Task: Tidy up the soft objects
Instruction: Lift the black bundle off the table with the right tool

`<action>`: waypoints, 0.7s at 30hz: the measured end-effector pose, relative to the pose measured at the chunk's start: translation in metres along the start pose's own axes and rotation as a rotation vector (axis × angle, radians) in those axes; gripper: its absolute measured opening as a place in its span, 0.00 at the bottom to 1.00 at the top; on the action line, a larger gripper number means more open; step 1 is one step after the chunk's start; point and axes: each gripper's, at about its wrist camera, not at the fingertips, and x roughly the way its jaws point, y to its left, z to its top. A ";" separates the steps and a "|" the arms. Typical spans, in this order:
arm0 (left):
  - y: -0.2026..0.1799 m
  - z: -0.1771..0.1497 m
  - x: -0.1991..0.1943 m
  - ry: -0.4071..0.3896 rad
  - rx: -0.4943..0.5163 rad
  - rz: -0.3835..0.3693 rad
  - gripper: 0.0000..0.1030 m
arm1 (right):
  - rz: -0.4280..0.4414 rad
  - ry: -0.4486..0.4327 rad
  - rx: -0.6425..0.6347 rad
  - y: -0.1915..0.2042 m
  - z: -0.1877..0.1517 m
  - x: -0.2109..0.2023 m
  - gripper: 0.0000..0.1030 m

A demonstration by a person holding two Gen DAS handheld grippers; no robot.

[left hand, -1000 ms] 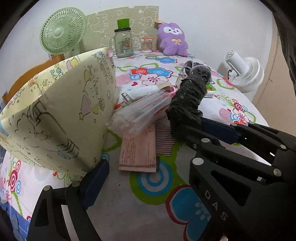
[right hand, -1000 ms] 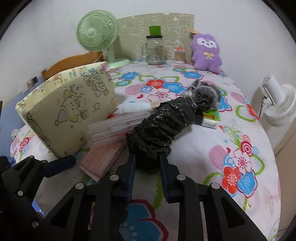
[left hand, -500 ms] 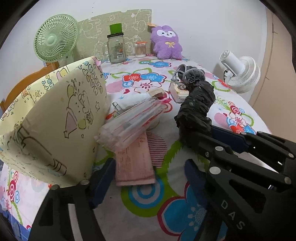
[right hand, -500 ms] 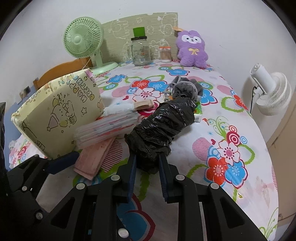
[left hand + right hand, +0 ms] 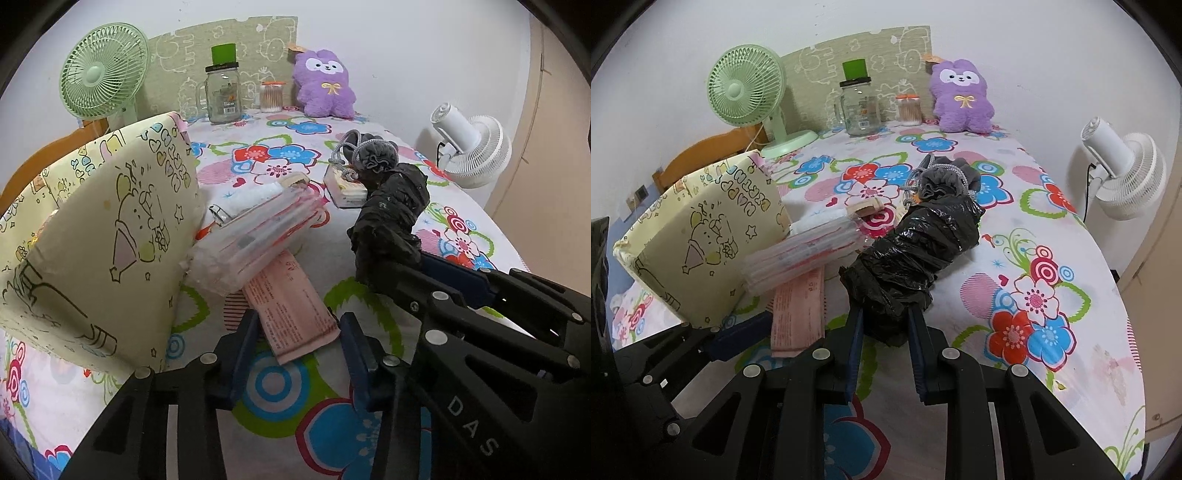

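Observation:
A pink folded packet [image 5: 291, 310] lies on the flowered bedsheet [image 5: 369, 295], partly under a clear plastic pack [image 5: 255, 240]. My left gripper [image 5: 297, 332] straddles the packet's near end; its jaws are closing and I see no pad pressing on it. To the right, my right gripper [image 5: 884, 328] is shut on the near end of a black plastic bag bundle [image 5: 916, 251], which rests on the sheet. A yellow cartoon-print cushion [image 5: 99, 240] leans at the left. A purple plush toy [image 5: 325, 88] sits at the far edge.
A grey drawstring pouch [image 5: 373, 155] and a small box [image 5: 345, 188] lie behind the black bundle. At the back stand a green fan [image 5: 99, 74], a glass jar [image 5: 221, 96] and a cotton-swab jar [image 5: 271, 96]. A white fan [image 5: 472, 147] stands off the right edge.
My left gripper has shifted from beside the cushion to over the pink packet, and its jaws have narrowed around it. The right gripper keeps hold of the black bundle.

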 end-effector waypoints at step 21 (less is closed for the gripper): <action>-0.015 -0.001 -0.049 -0.079 0.039 -0.019 0.42 | -0.006 -0.076 0.029 0.004 -0.003 -0.053 0.26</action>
